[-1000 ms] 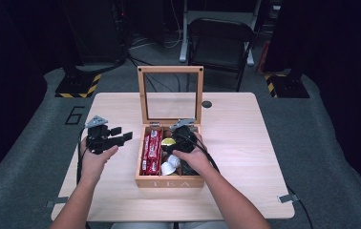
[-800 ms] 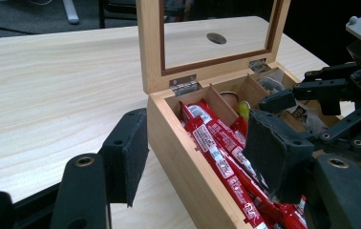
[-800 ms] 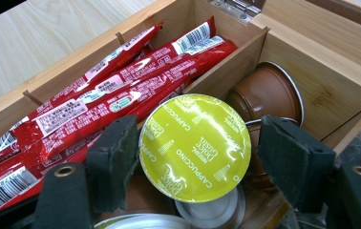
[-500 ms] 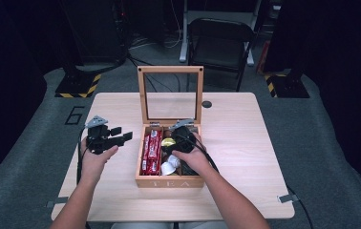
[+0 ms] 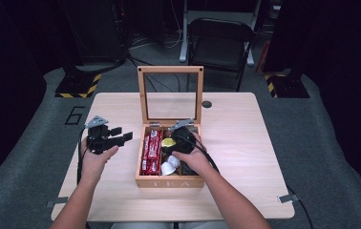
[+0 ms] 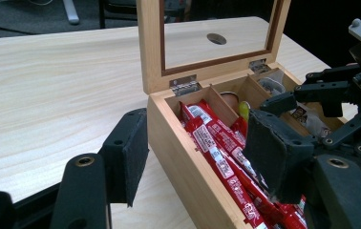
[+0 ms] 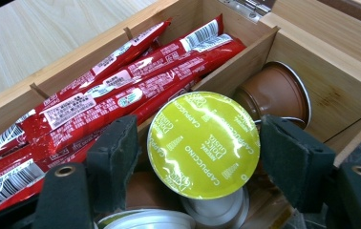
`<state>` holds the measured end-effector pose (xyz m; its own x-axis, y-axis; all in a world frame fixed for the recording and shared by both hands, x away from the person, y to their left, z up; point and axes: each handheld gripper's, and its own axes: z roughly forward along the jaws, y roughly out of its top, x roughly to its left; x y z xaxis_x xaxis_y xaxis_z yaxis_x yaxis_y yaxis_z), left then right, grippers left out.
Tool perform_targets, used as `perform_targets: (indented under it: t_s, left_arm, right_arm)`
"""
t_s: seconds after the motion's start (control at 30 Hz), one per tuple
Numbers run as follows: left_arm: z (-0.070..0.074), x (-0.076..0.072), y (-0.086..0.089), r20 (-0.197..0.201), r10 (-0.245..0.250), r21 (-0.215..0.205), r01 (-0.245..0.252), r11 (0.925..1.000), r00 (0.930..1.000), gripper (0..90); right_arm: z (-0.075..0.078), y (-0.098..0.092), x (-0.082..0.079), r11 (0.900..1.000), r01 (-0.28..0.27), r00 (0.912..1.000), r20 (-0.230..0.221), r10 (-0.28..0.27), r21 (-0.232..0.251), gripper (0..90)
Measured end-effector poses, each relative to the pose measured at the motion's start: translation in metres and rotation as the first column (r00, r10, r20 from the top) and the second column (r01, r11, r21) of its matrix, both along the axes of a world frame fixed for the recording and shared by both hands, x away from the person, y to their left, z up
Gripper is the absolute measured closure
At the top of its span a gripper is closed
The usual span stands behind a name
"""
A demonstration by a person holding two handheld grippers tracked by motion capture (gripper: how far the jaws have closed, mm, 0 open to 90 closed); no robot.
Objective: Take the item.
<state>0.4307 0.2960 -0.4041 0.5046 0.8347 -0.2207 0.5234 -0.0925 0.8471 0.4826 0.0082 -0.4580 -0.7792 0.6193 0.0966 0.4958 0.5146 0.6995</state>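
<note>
At the centre of the high view, the right gripper (image 5: 171, 142) reaches into an open wooden tea box (image 5: 169, 182). Its jaws sit spread on either side of a yellow-lidded capsule (image 7: 203, 144) in the middle compartment; contact is unclear. Red sachets (image 7: 121, 93) fill the compartment beside it. At left, the left gripper (image 5: 120, 134) hovers wide open, empty.

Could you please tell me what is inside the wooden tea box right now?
The tea box holds red sachets in its left compartment and coffee capsules in the middle: a yellow-lidded capsule between the right gripper jaws, a brown capsule behind. The right compartment is mostly covered.
</note>
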Motion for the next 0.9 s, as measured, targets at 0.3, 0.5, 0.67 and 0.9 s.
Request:
perform_targets:
  t_s: [0.3,0.5,0.67,0.9]
  left_arm:
    - [0.0,-0.0001,-0.0001,0.004,0.001,-0.002,-0.001,1.0,1.0,40.5]
    - [0.0,-0.0001,-0.0003,0.003,0.001,-0.001,-0.001,1.0,1.0,40.5]
    - [0.0,0.0,0.0004,0.003,0.004,-0.004,-0.004,1.0,1.0,40.5]
    - [0.0002,0.0001,0.0019,0.003,0.006,-0.005,-0.006,1.0,1.0,40.5]
  right_arm:
    - [-0.0015,0.001,0.0004,1.0,0.01,1.0,0.002,-0.01,-0.015,34.9]
    - [-0.0011,0.0011,-0.0002,1.0,0.01,0.9999,0.007,-0.01,-0.014,36.4]
    - [-0.0011,0.0013,-0.0005,1.0,0.011,0.9997,0.02,-0.01,-0.021,36.8]
    - [0.0003,0.0009,-0.0011,1.0,-0.001,0.9993,0.037,0.002,-0.019,36.9]
